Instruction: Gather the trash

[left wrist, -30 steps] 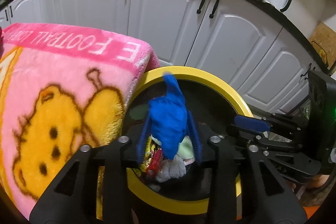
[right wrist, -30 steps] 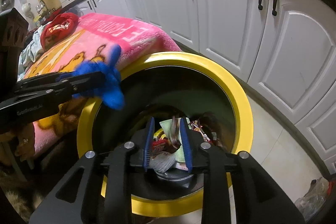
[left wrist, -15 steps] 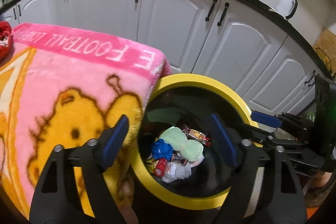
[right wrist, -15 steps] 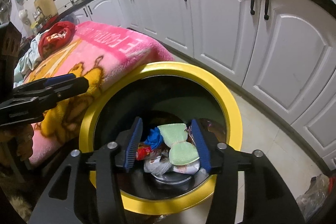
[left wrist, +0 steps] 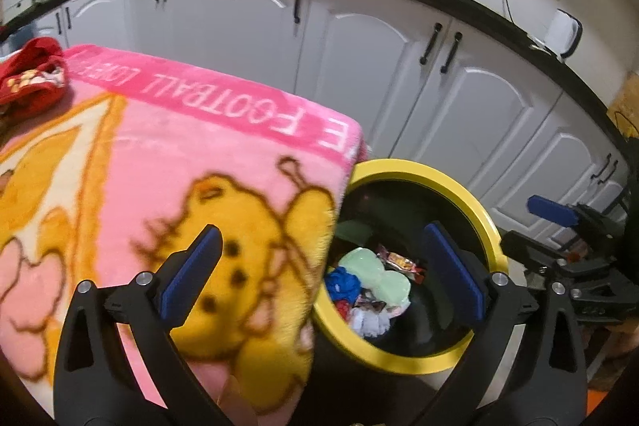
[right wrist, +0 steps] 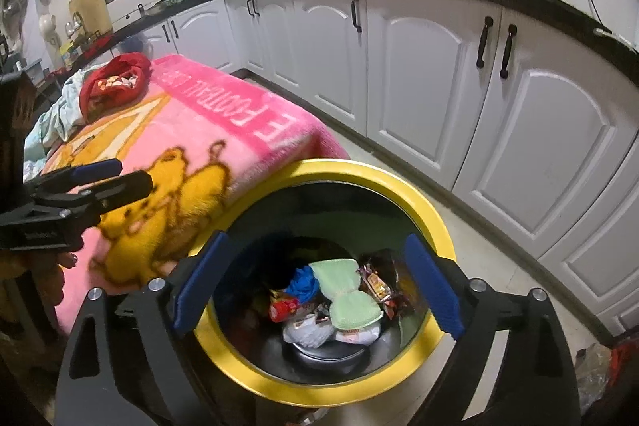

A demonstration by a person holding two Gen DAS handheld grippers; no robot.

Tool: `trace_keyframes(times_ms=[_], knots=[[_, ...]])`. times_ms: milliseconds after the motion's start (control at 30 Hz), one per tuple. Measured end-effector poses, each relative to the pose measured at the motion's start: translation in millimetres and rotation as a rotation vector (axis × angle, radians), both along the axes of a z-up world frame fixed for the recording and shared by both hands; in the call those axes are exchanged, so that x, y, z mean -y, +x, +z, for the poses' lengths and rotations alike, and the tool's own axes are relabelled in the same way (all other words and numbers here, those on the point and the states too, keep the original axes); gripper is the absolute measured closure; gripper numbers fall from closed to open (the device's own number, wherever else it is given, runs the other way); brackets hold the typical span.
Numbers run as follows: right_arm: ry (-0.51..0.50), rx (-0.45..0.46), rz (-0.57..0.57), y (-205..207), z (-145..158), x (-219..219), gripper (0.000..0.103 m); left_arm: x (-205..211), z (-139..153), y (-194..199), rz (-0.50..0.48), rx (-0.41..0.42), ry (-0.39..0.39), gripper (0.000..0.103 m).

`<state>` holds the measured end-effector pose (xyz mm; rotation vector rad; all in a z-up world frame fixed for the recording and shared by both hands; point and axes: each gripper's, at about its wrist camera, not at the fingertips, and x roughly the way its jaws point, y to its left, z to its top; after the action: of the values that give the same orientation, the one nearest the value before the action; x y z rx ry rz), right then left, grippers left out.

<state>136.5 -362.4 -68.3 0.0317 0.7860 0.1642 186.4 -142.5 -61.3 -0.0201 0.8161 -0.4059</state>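
A black bin with a yellow rim (left wrist: 471, 194) (right wrist: 431, 222) stands beside a table under a pink blanket (left wrist: 159, 154) (right wrist: 199, 122). Inside lie a crumpled blue piece (left wrist: 342, 282) (right wrist: 303, 282), a pale green sponge (left wrist: 379, 274) (right wrist: 347, 298), snack wrappers (left wrist: 399, 260) (right wrist: 379, 286) and white paper (right wrist: 307, 332). My left gripper (left wrist: 323, 274) is open and empty, over the blanket's edge and the bin. My right gripper (right wrist: 319, 290) is open and empty above the bin mouth. Each gripper shows in the other's view, the right one (left wrist: 559, 226) and the left one (right wrist: 96, 182).
White kitchen cabinets (left wrist: 359, 66) (right wrist: 439, 86) with a black counter run behind. A red cloth item (left wrist: 32, 74) (right wrist: 114, 82) and light fabric (right wrist: 60, 110) lie at the blanket's far end. A plastic bag (right wrist: 595, 366) lies on the tiled floor at right.
My left gripper let go of the blue piece, which dropped into the bin. Both grippers opened wide and drew back and up from the bin.
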Motion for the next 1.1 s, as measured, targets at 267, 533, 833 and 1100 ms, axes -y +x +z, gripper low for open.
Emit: trace_keyframes(times_ms=[267,533,833,1100], knots=[[-0.009,0.018,-0.001,-9.7,25.8,-37.5,0.008,-37.8,15.1,-13.2,0.073,0.029,0.007,0.011],[-0.012,0.088,-0.012,-34.8,42.1,-68.7,0.006,-79.9,35.3,-41.3,0.151,0.104,0.012,0.011],[-0.041,0.215,-0.021,-69.7,48.5,-94.9,0.006,-105.2,46.8,-80.7,0.199,0.184,-0.002,0.011],[-0.062,0.366,-0.052,-104.1,47.9,-109.6,0.006,-104.6,47.9,-119.0,0.211,0.294,0.026,0.011]])
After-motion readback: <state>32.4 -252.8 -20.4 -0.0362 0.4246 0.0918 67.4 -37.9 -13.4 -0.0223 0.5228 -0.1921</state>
